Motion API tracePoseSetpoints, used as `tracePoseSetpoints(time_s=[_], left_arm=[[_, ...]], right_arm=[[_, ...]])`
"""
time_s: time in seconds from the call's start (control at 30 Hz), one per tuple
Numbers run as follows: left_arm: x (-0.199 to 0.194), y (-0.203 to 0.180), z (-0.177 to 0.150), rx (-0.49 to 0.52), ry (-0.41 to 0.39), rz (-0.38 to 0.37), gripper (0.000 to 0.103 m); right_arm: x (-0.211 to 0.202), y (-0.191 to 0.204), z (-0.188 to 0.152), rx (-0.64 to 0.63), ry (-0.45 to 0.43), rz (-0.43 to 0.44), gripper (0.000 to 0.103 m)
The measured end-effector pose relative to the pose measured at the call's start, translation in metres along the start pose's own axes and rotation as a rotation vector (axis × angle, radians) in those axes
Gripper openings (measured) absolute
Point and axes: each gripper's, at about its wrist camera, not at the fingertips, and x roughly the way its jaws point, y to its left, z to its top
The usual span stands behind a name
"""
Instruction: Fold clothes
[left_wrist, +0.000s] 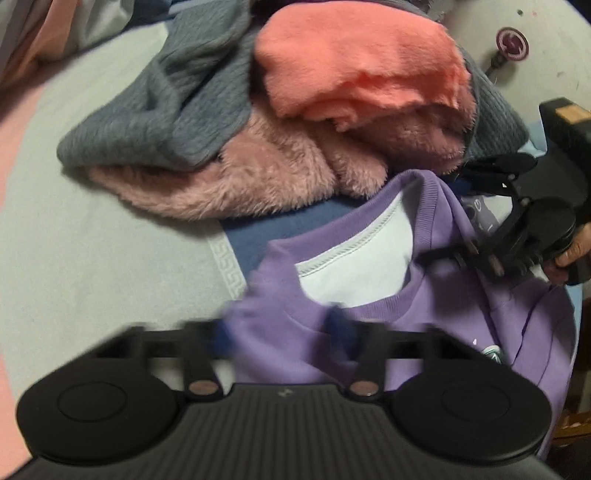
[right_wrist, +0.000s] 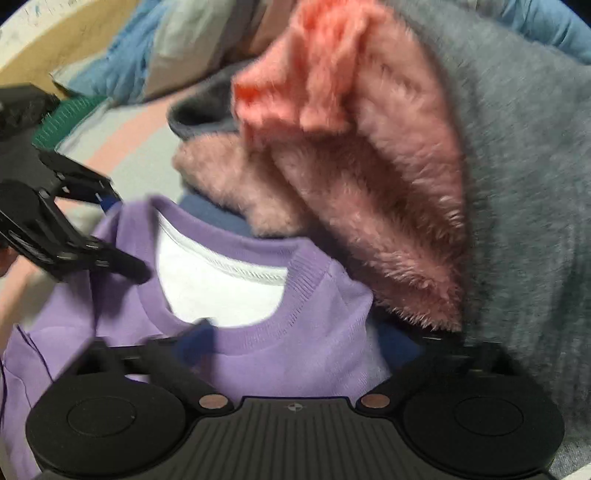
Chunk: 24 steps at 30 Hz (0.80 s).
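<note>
Purple cotton, ribbed at the collar with a pale lining showing inside the neck — the purple sweatshirt (left_wrist: 436, 317) lies front-up on the bed sheet (left_wrist: 92, 258), its neckline facing the heap of other laundry. One shoulder sits right between the fingers of the left gripper (left_wrist: 280, 332), which stand spread to either side of the cloth; motion blur makes it hard to say whether they touch it. On the opposite shoulder, the right gripper (right_wrist: 299, 339) is spread too, one blue-tipped finger lying over the collar edge, the other out past the shoulder by the grey knit. Seen from the left wrist, that gripper (left_wrist: 461, 218) comes in from the side at the collar, a hand (left_wrist: 572, 254) wrapped round its handle. Just beyond the neckline lies a blue strip of fabric (left_wrist: 280, 229), and piled behind it the pink fleece (left_wrist: 240, 184), a salmon-coloured fleece piece (left_wrist: 354, 62) on top, and a grey ribbed sweater (left_wrist: 177, 107) draped around both.
</note>
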Motion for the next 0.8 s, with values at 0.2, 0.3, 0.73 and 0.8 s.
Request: tracePoseSetpoints(time_s=[0.2, 0.3, 0.73, 0.8], left_arm=[[-0.016, -0.010, -0.008, 0.016, -0.054, 0.007, 0.016], [-0.028, -0.017, -0.013, 0.017, -0.078, 0.000, 0.016], [-0.146, -0.093, -0.105, 0.015, -0.140, -0.100, 0.017], [-0.151, -0.115, -0.134, 0.038, -0.081, -0.090, 0.017]], right_arm=[[-0.014, -0.022, -0.005, 0.111, -0.012, 0.093, 0.010], [-0.030, -0.012, -0.005, 0.061, -0.047, 0.081, 0.010], [-0.154, 0.055, -0.058, -0.148, -0.105, 0.188, 0.011], [-0.170, 0.078, -0.084, -0.248, -0.065, 0.171, 0.011]])
